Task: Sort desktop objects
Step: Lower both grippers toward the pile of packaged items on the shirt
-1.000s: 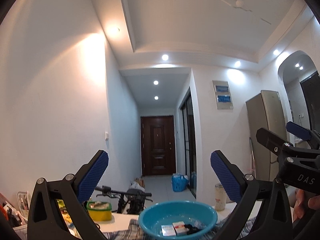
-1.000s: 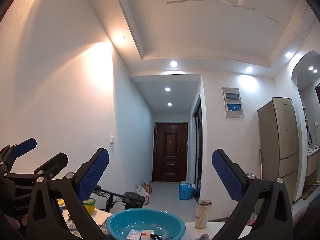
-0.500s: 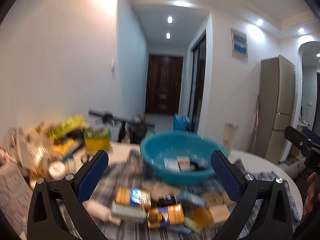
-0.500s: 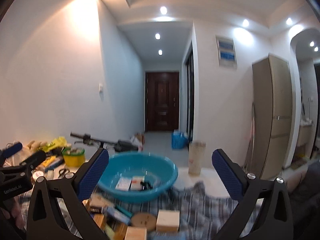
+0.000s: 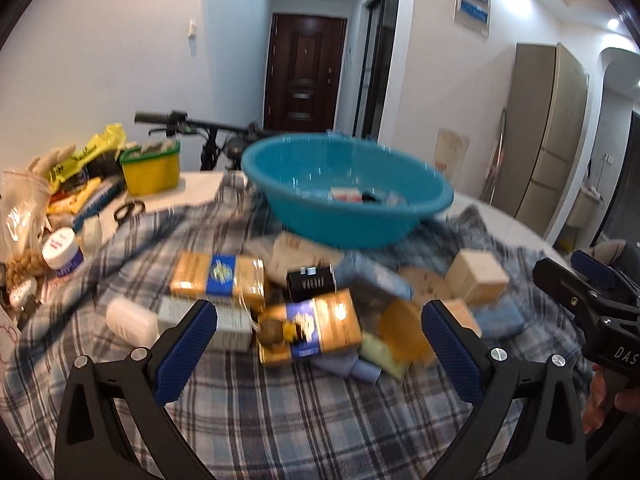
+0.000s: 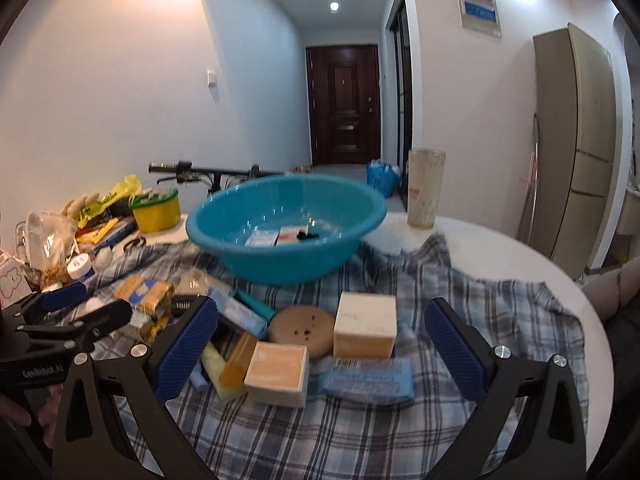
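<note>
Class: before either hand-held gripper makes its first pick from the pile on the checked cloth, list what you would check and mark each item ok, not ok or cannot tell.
1. Left hand-held gripper open and holding nothing: ok.
2. Right hand-held gripper open and holding nothing: ok.
3. Round turquoise plastic basin upright with room left; only a few small boxes lie inside: ok.
4. Cream square cardboard box lies between the right fingers' line with its top unobstructed: ok.
5. Shiny gold-and-blue foil packet free to lift: cannot tell; it overlaps neighbours and the view is blurred.
6. Blue-and-white checked cloth flat under the pile: not ok; it is rumpled.
</note>
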Available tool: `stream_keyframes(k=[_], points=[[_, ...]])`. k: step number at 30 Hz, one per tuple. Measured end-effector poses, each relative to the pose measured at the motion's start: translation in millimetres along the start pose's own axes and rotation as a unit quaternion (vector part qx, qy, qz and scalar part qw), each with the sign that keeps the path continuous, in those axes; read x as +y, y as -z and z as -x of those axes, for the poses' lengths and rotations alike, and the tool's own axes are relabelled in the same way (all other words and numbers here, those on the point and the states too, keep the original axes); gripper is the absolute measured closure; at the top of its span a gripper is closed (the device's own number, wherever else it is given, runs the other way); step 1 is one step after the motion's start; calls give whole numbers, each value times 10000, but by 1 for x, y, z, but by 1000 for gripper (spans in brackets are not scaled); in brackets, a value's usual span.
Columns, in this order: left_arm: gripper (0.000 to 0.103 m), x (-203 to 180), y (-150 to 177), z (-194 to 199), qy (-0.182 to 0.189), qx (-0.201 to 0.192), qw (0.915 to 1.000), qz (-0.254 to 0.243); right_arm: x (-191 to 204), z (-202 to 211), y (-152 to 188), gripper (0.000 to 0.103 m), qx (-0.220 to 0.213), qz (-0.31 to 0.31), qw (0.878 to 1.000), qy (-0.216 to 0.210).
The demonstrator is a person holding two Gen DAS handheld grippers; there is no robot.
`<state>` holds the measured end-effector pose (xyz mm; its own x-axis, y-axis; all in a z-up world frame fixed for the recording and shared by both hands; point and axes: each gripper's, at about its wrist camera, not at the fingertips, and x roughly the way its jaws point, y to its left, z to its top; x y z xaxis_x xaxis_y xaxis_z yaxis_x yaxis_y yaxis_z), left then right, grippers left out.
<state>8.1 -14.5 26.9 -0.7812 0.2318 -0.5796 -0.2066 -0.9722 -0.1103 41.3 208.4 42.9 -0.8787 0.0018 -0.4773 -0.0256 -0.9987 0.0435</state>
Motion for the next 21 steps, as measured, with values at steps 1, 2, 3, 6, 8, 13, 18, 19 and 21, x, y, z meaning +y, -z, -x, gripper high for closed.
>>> stream_keyframes(k=[1, 2, 3, 6, 8, 13, 18, 19, 21], points=[[0, 0, 5, -6, -2, 125, 9999, -11, 1, -5, 2, 0, 103, -1, 9999, -25], [0, 0, 9, -10, -13, 217, 9998, -15, 1, -10, 7, 0, 228, -5, 9997, -51], [0, 0, 11, -13, -23, 276, 9996, -9, 3, -13, 11, 0, 321, -5, 9995, -71], [0, 5, 20, -24, -1, 514, 9986, 82, 4, -27, 24, 0, 634, -3, 9979, -123], [0, 8, 24, -29, 46, 680, 9975, 162, 4, -32, 31, 0, 828, -27, 9965, -124], [0, 9, 35, -37, 81, 933, 9954, 182, 2, -39, 43, 0, 1114, -119, 9936, -156], [0, 9, 36, -41, 57, 1012, 9946, 213, 7, -42, 45, 0, 1185, -41, 9927, -201], [0, 10, 37, -44, 69, 1059, 9941, 239, 8, -43, 45, 0, 1208, -24, 9925, -211], [0, 12, 37, -50, 143, 1167, 9926, 305, 9, -46, 46, 0, 1253, -11, 9918, -230]])
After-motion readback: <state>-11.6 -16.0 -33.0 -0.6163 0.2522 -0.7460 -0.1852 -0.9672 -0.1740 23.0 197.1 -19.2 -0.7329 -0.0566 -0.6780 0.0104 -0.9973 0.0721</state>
